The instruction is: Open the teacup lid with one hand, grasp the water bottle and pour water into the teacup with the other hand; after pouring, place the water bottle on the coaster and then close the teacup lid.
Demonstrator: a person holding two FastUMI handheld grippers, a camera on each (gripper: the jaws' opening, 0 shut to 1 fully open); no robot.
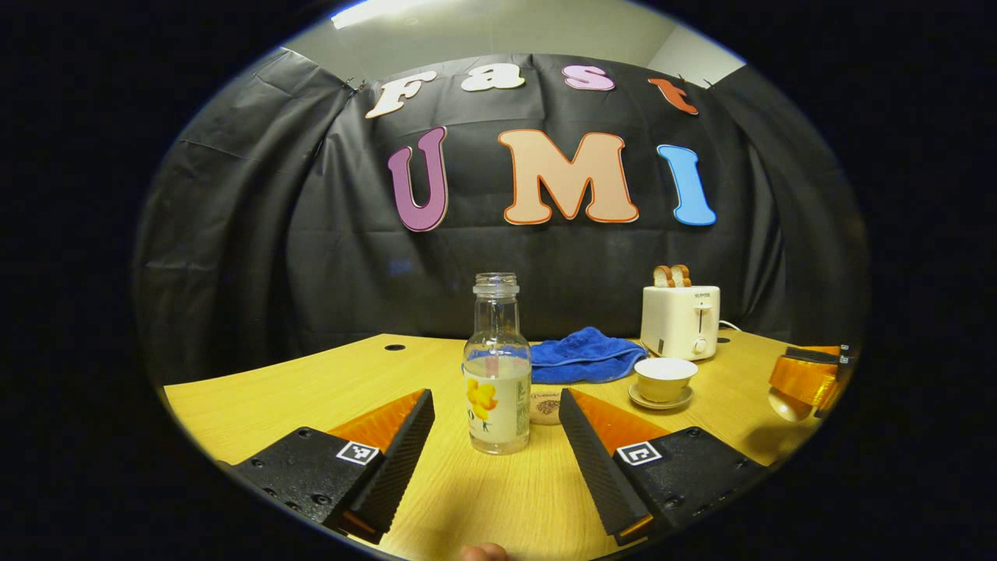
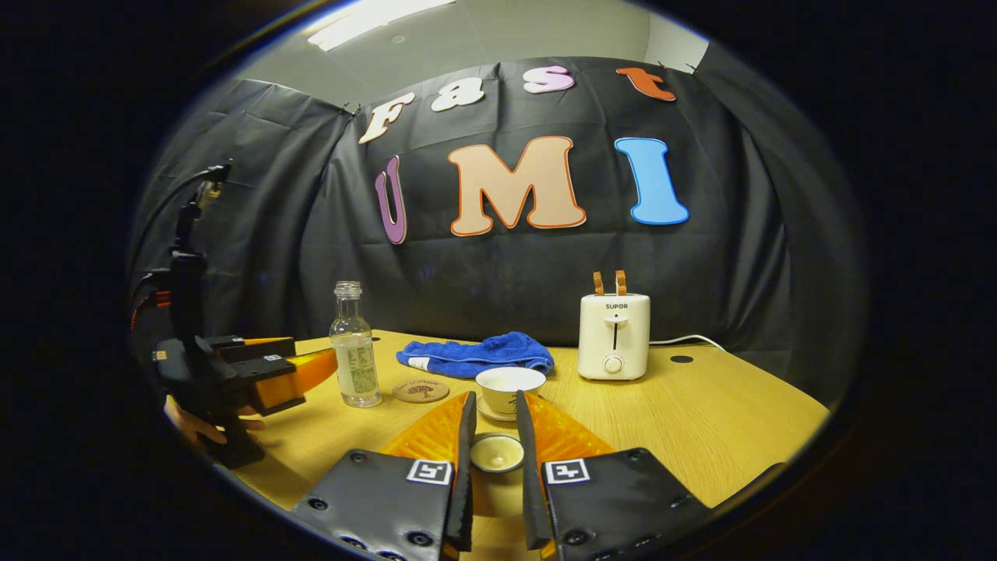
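- Left gripper [image 1: 496, 436] is spread wide, holding nothing; the upright water bottle [image 1: 496, 382] stands at 12 o'clock between its fingers, untouched.
- Right gripper [image 2: 496, 456] pinches the teacup lid [image 2: 497, 453]; the open teacup [image 2: 510, 387] sits just beyond.

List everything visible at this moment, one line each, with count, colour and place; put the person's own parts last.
water bottle: 1, clear, uncapped, upright ahead of the open left gripper
coaster: 1, tan, round, between bottle and teacup
teacup: 1, cream, uncovered, on its saucer
teacup lid: 1, cream, between the right gripper's fingers
towel: 1, blue, crumpled behind the cup
toaster: 1, white, two toast slices standing in it, at the back
table: 1, light wood
left gripper: 1, open
right gripper: 1, closed on the lid
hand: 1, under the left gripper
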